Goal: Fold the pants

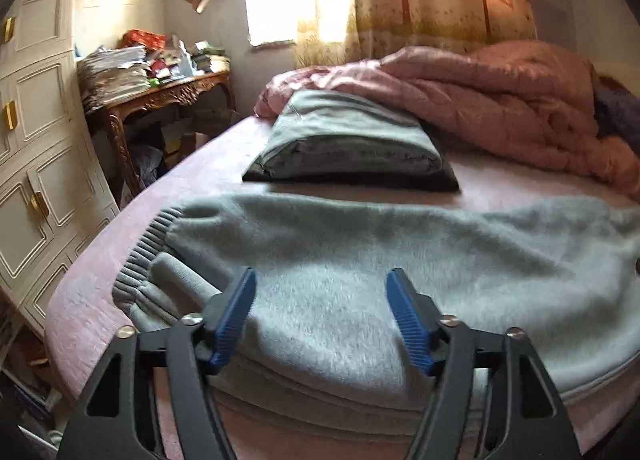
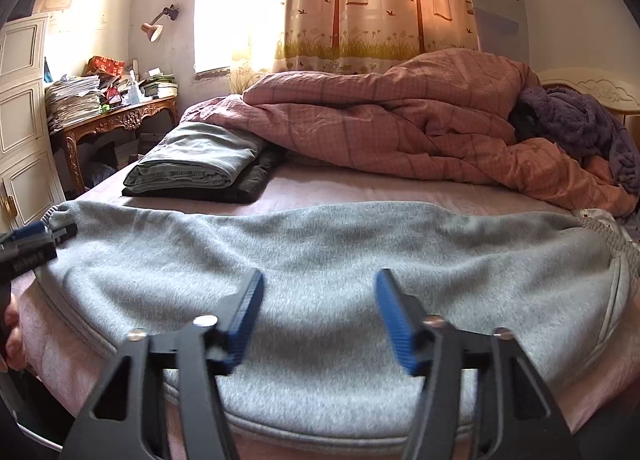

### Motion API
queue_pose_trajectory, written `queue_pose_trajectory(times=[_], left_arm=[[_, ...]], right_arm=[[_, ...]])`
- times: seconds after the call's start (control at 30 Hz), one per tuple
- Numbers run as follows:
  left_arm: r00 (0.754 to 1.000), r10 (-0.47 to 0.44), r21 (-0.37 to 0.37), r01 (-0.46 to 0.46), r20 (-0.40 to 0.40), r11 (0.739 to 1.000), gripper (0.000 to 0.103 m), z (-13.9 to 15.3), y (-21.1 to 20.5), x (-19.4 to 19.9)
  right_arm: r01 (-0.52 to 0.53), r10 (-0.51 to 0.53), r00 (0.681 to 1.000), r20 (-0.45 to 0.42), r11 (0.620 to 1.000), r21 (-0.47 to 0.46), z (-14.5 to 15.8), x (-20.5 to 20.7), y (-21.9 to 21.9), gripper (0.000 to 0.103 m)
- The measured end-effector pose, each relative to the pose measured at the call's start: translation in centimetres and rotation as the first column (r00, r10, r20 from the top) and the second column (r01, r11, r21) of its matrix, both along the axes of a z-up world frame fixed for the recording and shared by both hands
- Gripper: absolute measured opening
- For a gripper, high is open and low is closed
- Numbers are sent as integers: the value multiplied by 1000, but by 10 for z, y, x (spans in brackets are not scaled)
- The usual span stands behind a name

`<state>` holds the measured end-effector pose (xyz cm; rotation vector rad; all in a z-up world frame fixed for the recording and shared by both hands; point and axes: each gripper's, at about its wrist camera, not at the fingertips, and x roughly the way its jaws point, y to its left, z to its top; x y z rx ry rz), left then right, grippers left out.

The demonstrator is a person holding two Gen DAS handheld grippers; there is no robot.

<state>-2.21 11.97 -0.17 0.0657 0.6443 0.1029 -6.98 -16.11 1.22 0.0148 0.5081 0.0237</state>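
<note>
A: Nearest the lens, the left gripper [image 1: 321,286] hangs over the pants [image 1: 360,260], by the ribbed cuffs [image 1: 138,260] at their left end. Why there?

B: My guess is that the pants are already doubled leg on leg, lying lengthwise along the near edge of the bed [image 1: 500,179], so an end-to-end fold comes next, and the cuffs are the end to lift.

A: Is it gripping?

B: No. Its jaws stand about half apart, with fleece below the blue pads [image 1: 236,316] and nothing pinched.

A: And right of that?

B: The right gripper [image 2: 319,284] sits over the middle of the pants, towards the waistband [image 2: 612,236] at their right end. Its jaws are also half apart and hold nothing. I can't tell whether the tips touch the cloth.

A: Behind the pants?

B: A folded stack [image 2: 196,163] lies just behind their left half, probably finished clothes. A pink quilt [image 2: 400,127] is heaped behind their right half, well clear of the work.
</note>
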Motion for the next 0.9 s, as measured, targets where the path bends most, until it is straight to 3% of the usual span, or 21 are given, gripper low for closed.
queue_pose_trajectory(times=[0.03, 0.07, 0.17, 0.3, 0.4, 0.5, 0.6, 0.7, 0.8, 0.9], left_arm=[[998, -5, -16, 4, -65, 1000, 34, -10, 2, 6], [993, -1, -39, -3, -118, 999, 26, -20, 6, 10], [995, -5, -57, 0, -101, 998, 20, -35, 14, 2], [997, -2, 21, 3, -74, 1000, 20, -38, 8, -14], [998, 9, 16, -8, -61, 1000, 20, -38, 9, -18], [999, -3, -8, 3, -48, 1000, 15, -22, 7, -17], [998, -62, -15, 62, -3, 998, 15, 6, -9, -7], [989, -130, -111, 121, -76, 986, 15, 17, -26, 31], [972, -101, -206, 56, -214, 977, 11, -6, -30, 66], [955, -82, -186, 28, -286, 982, 8, -41, -33, 71]], right_arm=[[-11, 11, 1000, -16, 1000, 11, -1, 4, -1, 35], [-20, 21, 999, -26, 1000, 18, -2, 7, -2, 31], [-64, 67, 996, -62, 997, 44, -7, 14, -3, 23], [-71, 72, 995, -64, 997, 12, 4, 31, -13, 23], [-93, 97, 987, -128, 995, 31, 16, 58, -26, 23], [-91, 111, 972, -209, 991, 101, 20, 93, -41, 23], [-66, 78, 960, -270, 996, 53, 16, 127, -38, 23], [-59, 78, 929, -362, 996, 63, 0, 163, -28, 23], [-30, 81, 859, -505, 994, 107, -30, 195, -24, 15], [14, 56, 843, -535, 992, 126, -45, 213, -30, 10]])
